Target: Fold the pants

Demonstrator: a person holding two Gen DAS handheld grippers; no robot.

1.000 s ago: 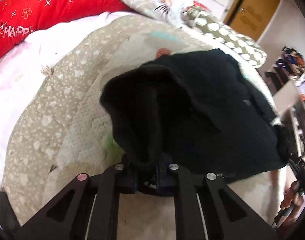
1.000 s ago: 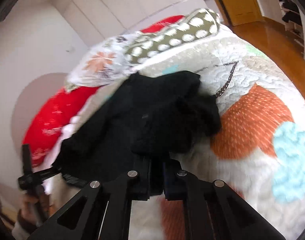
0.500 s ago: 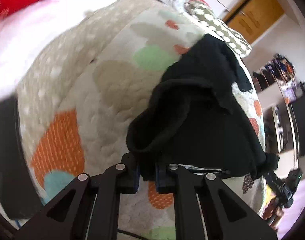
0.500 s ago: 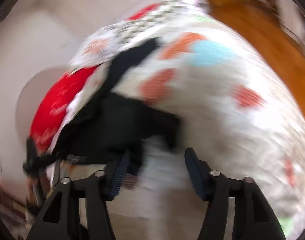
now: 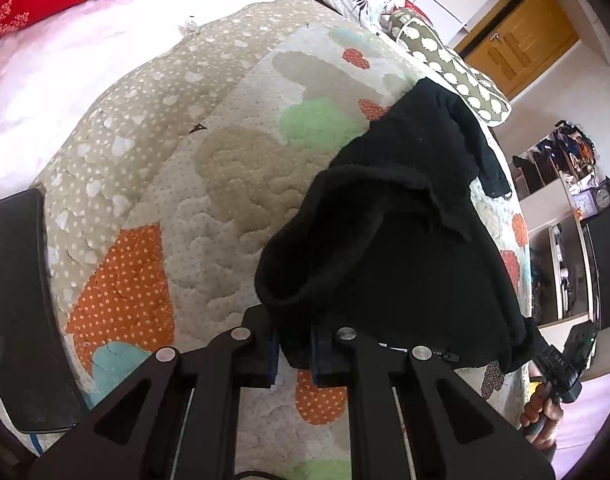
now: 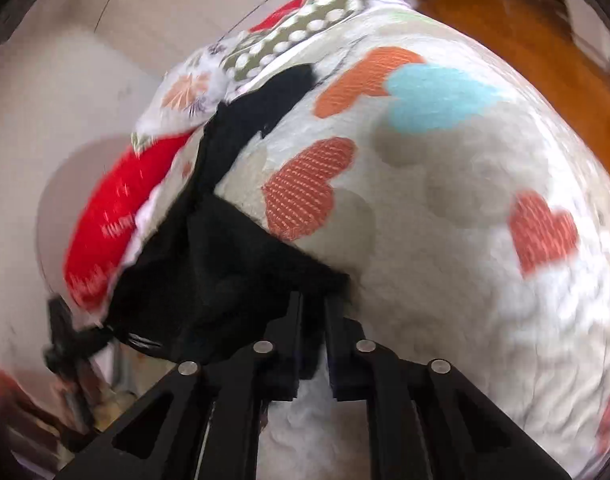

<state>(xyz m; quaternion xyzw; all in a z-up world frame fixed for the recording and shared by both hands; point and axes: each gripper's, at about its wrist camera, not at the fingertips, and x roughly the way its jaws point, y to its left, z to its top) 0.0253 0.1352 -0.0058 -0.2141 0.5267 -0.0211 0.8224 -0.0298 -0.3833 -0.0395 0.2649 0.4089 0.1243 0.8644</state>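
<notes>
Both the left gripper [image 5: 292,350] and right gripper [image 6: 313,312] pinch the black pants [image 5: 405,248] edge thinly, so fleece could slip free onto the quilt [image 5: 225,184].

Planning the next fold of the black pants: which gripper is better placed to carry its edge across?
Left, probably. The left gripper is shut on a thick edge of the black pants; the right gripper pinches only a corner.

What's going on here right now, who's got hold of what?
A person is folding black pants on a heart-patterned quilt, one handheld gripper per hand. The left gripper has its jaws shut on one edge of the pants. The right gripper pinches another corner with its jaws nearly closed. The pants are bunched and partly lifted, not yet a neat fold.
</notes>
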